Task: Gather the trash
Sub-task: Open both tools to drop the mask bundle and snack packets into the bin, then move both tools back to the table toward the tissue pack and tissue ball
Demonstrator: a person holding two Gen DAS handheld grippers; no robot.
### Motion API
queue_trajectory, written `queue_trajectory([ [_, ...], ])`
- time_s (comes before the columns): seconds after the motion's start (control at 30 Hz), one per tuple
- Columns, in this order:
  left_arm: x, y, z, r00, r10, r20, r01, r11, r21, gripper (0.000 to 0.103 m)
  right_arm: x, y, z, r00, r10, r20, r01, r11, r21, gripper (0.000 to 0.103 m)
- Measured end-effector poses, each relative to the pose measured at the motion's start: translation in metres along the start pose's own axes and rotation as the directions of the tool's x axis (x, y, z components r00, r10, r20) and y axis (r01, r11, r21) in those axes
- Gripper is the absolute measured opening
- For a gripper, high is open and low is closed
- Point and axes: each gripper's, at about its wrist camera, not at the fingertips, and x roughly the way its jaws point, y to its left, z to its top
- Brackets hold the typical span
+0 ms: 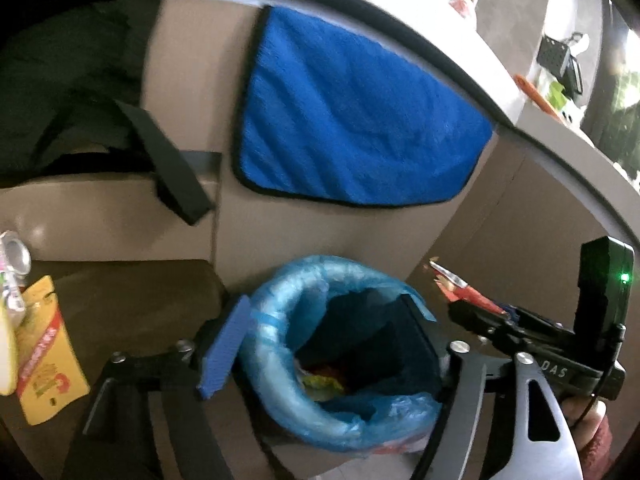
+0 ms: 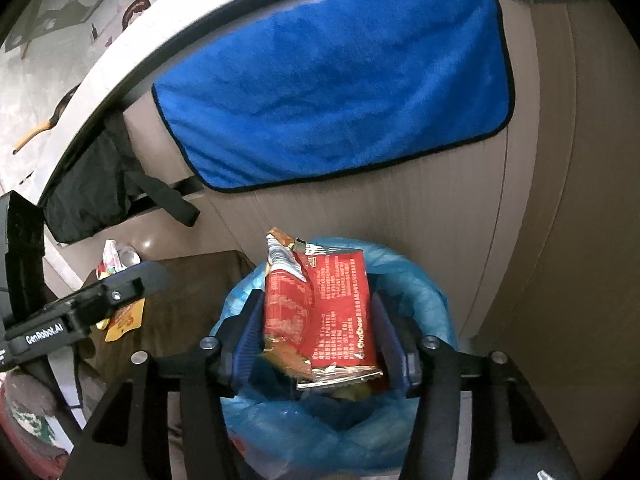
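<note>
With the right gripper (image 2: 320,340) parted around the loose red wrapper (image 2: 320,312) above the blue-lined bin (image 2: 432,300) and the left gripper (image 1: 324,344) open empty, the wrapper could catch the rim and spill out.

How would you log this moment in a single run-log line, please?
step: drop wrapper | right claw: open, red wrapper between pads over blue-lined bin | left claw: open, empty
</note>
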Motion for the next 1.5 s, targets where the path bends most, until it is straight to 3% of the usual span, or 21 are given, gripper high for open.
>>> queue_trajectory([
  [0.13, -0.025, 0.02, 0.002, 0.999, 0.032, 0.033, -0.031, 0.999, -0.034, 0.081, -0.01, 0.013, 0.003, 1.0, -0.017, 0.023, 0.018, 1.0, -0.02, 0.059],
  [0.23, -0.046, 0.038, 0.002, 0.996, 0.062, 0.064, -0.058, 0.997, -0.059, 0.086, -0.018, 0.025, 0.008, 0.998, -0.034, 0.049, 0.036, 0.999, -0.031, 0.07],
  [0.37, -0.07, 0.06, 0.0, 0.991, 0.096, 0.089, -0.089, 0.992, -0.086, 0.087, -0.022, 0.041, 0.013, 0.994, -0.079, 0.071, 0.082, 0.996, -0.037, 0.071],
  [0.5, -0.098, 0.085, -0.007, 0.981, 0.158, 0.115, -0.147, 0.984, -0.098, 0.093, -0.021, 0.056, 0.014, 0.996, -0.066, 0.065, 0.068, 0.997, -0.041, 0.071],
  [0.57, -0.111, 0.099, -0.011, 0.972, 0.201, 0.117, -0.191, 0.977, -0.093, 0.099, -0.021, 0.075, 0.014, 0.993, -0.082, 0.088, 0.09, 0.991, -0.095, 0.071],
  [0.73, -0.144, 0.15, -0.026, 0.936, 0.33, 0.122, -0.316, 0.941, -0.123, 0.099, -0.016, 0.13, 0.012, 0.992, -0.038, 0.12, 0.061, 0.98, -0.191, 0.071],
  [0.83, -0.165, 0.193, -0.039, 0.923, 0.37, 0.103, -0.345, 0.917, -0.201, 0.099, -0.002, 0.166, 0.008, 0.996, -0.014, 0.09, 0.035, 0.969, -0.243, 0.071],
  [1.03, -0.198, 0.258, -0.066, 0.899, 0.434, 0.053, -0.401, 0.867, -0.296, 0.099, 0.045, 0.237, -0.008, 0.992, 0.116, -0.041, -0.123, 0.934, -0.336, 0.071],
  [1.2, -0.212, 0.299, -0.089, 0.912, 0.411, 0.008, -0.38, 0.85, -0.366, 0.096, 0.095, 0.288, -0.026, 0.958, 0.213, -0.191, -0.269, 0.896, -0.354, 0.071],
  [1.37, -0.215, 0.326, -0.104, 0.911, 0.41, -0.028, -0.386, 0.83, -0.404, 0.093, 0.133, 0.334, -0.034, 0.964, 0.166, -0.21, -0.247, 0.855, -0.456, 0.068],
  [1.5, -0.218, 0.339, -0.111, 0.914, 0.403, -0.035, -0.381, 0.827, -0.413, 0.092, 0.162, 0.365, -0.024, 0.961, 0.183, -0.205, -0.262, 0.835, -0.484, 0.068],
])
